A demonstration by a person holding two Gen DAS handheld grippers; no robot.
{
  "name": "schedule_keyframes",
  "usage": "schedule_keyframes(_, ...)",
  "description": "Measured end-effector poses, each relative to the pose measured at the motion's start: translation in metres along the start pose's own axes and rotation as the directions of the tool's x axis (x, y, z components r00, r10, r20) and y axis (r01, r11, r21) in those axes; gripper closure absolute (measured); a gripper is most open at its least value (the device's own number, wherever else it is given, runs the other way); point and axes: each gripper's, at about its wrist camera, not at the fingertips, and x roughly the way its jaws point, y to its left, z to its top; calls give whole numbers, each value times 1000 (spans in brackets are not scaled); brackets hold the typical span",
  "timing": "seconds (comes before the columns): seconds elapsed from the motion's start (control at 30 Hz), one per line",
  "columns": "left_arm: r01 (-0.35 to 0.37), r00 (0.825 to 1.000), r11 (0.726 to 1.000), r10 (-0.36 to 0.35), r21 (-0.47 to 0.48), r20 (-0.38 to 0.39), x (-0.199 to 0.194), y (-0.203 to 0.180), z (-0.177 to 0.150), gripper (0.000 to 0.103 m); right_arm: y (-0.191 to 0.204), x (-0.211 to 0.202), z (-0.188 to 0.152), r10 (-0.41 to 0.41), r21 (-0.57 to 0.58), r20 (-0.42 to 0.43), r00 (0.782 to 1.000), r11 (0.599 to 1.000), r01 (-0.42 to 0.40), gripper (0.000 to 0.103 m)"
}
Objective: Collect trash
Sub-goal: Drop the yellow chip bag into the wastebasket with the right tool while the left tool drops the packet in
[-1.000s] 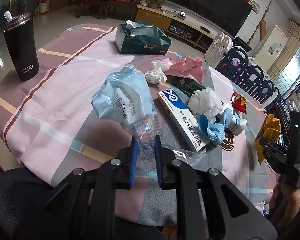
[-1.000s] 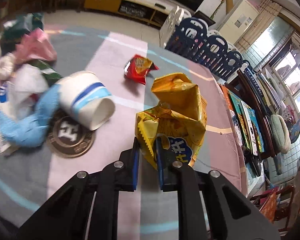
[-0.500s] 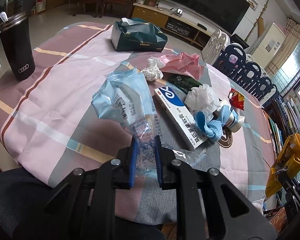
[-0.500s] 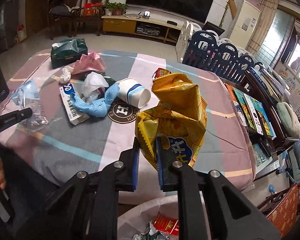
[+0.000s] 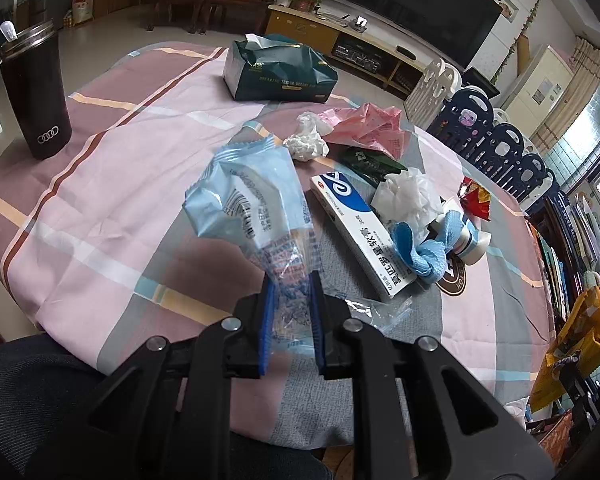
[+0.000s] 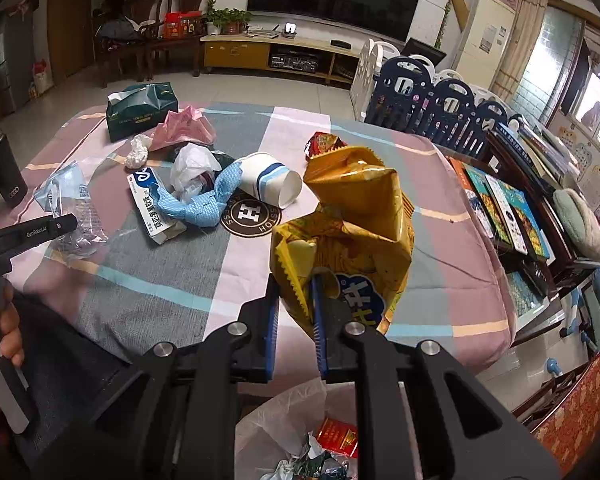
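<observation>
My left gripper is shut on a light blue plastic wrapper and holds it above the near edge of the table. My right gripper is shut on a crumpled yellow snack bag, held off the table's front edge above a bin lined with a white bag that has trash in it. The yellow bag also shows at the far right of the left wrist view. More trash lies mid-table: a white and blue box, white tissue, a blue cloth, a tipped paper cup, pink paper, a red wrapper.
A black tumbler stands at the table's left edge. A dark green tissue pack sits at the far side. A round coaster lies under the cup. Blue plastic chairs and a shelf of books stand to the right.
My right gripper has pulled back from over the table with the yellow bag, to the front edge over the bin. My left gripper has barely moved with the blue wrapper.
</observation>
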Motion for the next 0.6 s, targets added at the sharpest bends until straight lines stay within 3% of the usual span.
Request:
schedule_keyframes(0.2, -3, 1000, 1000, 3, 0, -1, 0, -1, 0, 86, -7, 0, -8, 4, 22, -11, 1000, 1000, -4, 87)
schedule_keyframes(0.37, -2, 1000, 1000, 2, 0, 0, 0, -1, 0, 86, -31, -24, -15, 2, 71, 12, 1000, 997, -3, 87)
schedule_keyframes(0.5, 5, 1000, 1000, -5, -5, 2, 0, -1, -1, 86, -51, -55, -37, -5, 60, 24, 1000, 998, 3, 87)
schedule_keyframes(0.6, 2, 1000, 1000, -2, -3, 2, 0, -1, -1, 86, -61, -65, -64, -11, 38, -20, 1000, 999, 12, 87)
